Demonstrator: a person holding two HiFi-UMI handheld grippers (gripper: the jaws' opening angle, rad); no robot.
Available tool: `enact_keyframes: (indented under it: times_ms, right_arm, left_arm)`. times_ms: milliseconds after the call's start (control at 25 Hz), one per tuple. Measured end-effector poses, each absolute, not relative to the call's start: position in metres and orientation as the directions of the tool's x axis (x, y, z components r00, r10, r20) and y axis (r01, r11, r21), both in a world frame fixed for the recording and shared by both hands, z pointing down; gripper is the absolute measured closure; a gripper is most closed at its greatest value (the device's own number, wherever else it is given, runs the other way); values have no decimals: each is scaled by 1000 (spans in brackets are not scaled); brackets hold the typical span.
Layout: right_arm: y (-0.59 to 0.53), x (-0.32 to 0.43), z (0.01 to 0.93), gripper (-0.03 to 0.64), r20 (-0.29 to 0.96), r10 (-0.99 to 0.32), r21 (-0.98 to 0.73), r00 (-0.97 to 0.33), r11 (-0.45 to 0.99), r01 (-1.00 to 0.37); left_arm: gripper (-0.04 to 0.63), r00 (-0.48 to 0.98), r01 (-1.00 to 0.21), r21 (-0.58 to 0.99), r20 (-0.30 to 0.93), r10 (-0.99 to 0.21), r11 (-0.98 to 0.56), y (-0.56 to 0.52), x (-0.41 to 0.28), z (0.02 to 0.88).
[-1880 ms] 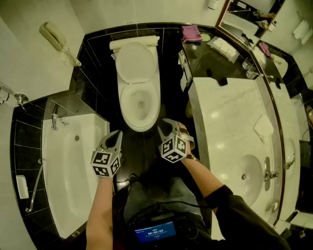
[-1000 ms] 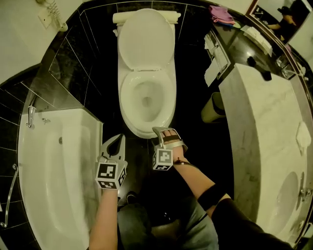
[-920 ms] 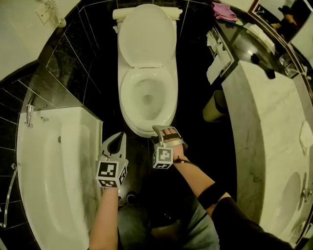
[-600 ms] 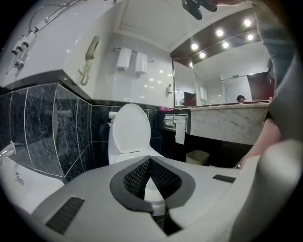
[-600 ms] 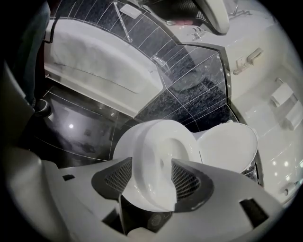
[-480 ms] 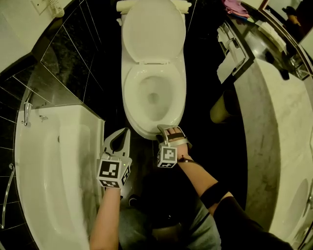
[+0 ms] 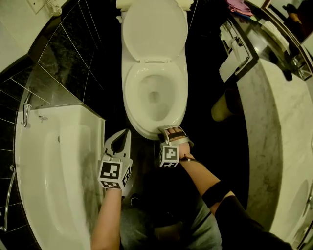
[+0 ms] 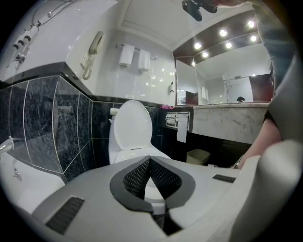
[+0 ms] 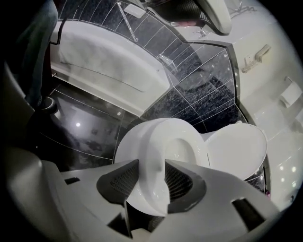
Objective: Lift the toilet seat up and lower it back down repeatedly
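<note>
one white bathtub [image 7: 54, 166] fills the left of the head view, one pale marble bench [image 7: 279, 146] curves down the right, black tiled floor and wall between them. one mirror [image 8: 227, 80] above the bench. one white toilet [image 7: 183, 105] in the middle, its one lid [image 7: 154, 29] standing up against the back. one toilet seat [image 7: 130, 93], down flat on the bowl. one small bin [image 7: 222, 110] on the floor between toilet and bench. two claws, each with one marker cube, each on a bare forearm. right claw [image 7: 164, 131] is at the front edge of the toilet, pointing down at it; its jaws have just been closing, and in the right gripper view the front of the seat ring sits between the two pads with both against it, so it is gripping the toilet seat at half width; cannot tell if the bowl rim under it is caught too. left claw [image 7: 124, 133] hangs over the floor just left of the toilet front, beside the bathtub corner, touching nothing; its tips meet and nothing is between them. two white towels [image 8: 132, 56] on a wall rail, one wall phone [image 8: 92, 54], one paper holder [image 8: 179, 124] with a sheet hanging, one pink cloth [image 7: 239, 6] on the bench end.
</note>
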State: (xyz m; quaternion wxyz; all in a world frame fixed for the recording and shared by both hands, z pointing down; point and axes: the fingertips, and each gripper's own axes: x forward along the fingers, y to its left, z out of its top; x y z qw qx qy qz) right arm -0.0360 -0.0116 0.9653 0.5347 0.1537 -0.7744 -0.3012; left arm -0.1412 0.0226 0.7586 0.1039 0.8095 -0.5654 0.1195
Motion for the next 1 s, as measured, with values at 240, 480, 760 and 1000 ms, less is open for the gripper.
enact_keyframes:
  times_ms: [240, 480, 760, 1000]
  right_arm:
    - [-9, -36, 954, 460, 733, -569, 633, -373, 771, 67]
    - [-11, -39, 896, 480, 696, -604, 657, -388, 754, 6]
    - [-38, -41, 793, 505, 701, -628, 653, -338, 756, -52]
    - [-80, -48, 712, 520, 694, -656, 660, -298, 744, -102]
  left_arm:
    - [606, 312, -947, 30, 318, -895, -320, 26, -158, 752]
    - [606, 294, -955, 77, 356, -887, -286, 30, -172, 736]
    - [606, 330, -943, 103, 380, -864, -315, 25, -169, 640]
    - [606, 349, -936, 89, 337, -874, -340, -14, -186, 550]
